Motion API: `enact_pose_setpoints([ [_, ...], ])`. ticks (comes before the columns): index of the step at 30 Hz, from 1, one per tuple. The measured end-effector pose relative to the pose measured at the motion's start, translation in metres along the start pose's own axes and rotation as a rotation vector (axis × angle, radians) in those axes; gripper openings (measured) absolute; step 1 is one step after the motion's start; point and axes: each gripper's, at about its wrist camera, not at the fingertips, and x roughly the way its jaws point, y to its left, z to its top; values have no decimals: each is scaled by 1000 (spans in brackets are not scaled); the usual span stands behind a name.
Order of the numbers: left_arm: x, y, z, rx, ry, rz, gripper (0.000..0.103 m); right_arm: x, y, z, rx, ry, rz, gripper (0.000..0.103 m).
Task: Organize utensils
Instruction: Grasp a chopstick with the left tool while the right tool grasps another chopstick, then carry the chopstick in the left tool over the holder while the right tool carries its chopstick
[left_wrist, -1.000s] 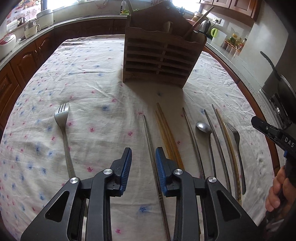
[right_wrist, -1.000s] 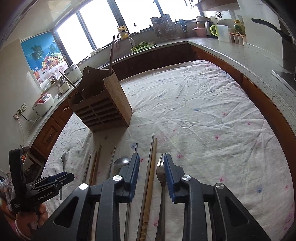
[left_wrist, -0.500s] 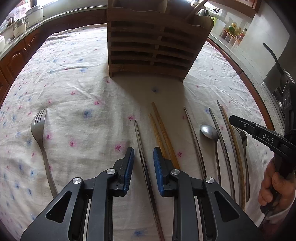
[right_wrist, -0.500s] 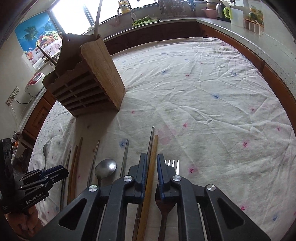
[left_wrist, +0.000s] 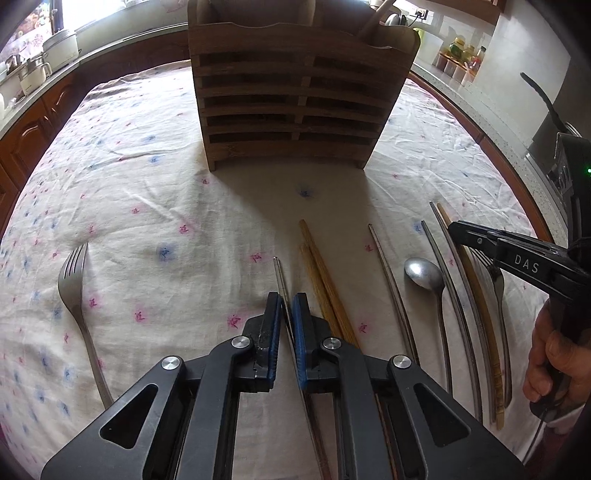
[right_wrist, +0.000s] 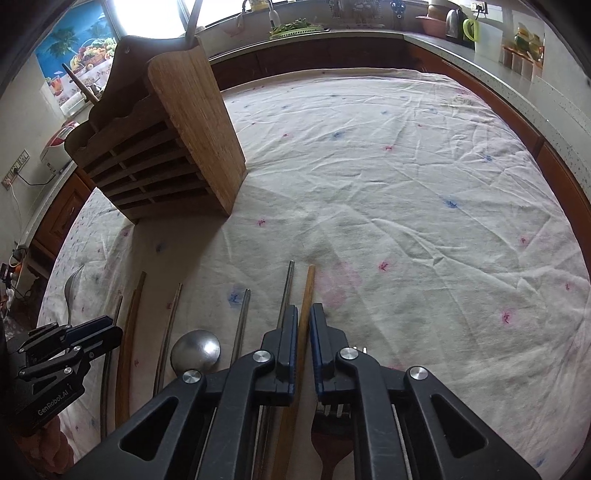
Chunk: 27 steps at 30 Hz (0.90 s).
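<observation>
White tablecloth (left_wrist: 147, 177) with pink and blue floral specks; brown slatted wooden holder (left_wrist: 295, 103); silver fork (left_wrist: 74, 280) and spoon (left_wrist: 423, 273); tan wooden chopsticks (left_wrist: 321, 273); blue gripper pads (left_wrist: 298, 332).

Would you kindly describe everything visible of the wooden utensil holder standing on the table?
The wooden utensil holder stands upright on the flowered tablecloth, beyond the row of loose cutlery and touching none of it. Its front is brown horizontal slats with dark gaps, split by a central upright; the side panel is solid, lighter wood. Its scalloped top is open, with a few handles sticking out. Neither gripper touches it.
</observation>
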Motion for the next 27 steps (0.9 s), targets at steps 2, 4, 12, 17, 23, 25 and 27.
enact_pose_setpoints([
  [2, -1, 7, 0, -34, 1, -34, 6, 0, -1, 1, 5, -1, 10, 7],
  [4, -4, 12, -1, -53, 3, -51, 5, -1, -2, 0, 20, -4, 48, 6],
  [12, -43, 20, -6, -61, -57, -88, 4, -50, 5, -4, 49, -123, 127, 5],
  [17, -82, 18, -6, -46, -125, -113, 4, -91, 10, -7, 40, -208, 142, 5],
  [23, -127, 15, -8, -31, -211, -133, 4, -140, 17, -14, 22, -311, 147, 5],
  [25, -142, 14, -9, -24, -238, -141, 4, -154, 19, -15, 14, -339, 150, 5],
  [27, -153, 12, -12, -16, -263, -146, 4, -167, 21, -18, 8, -368, 147, 5],
])
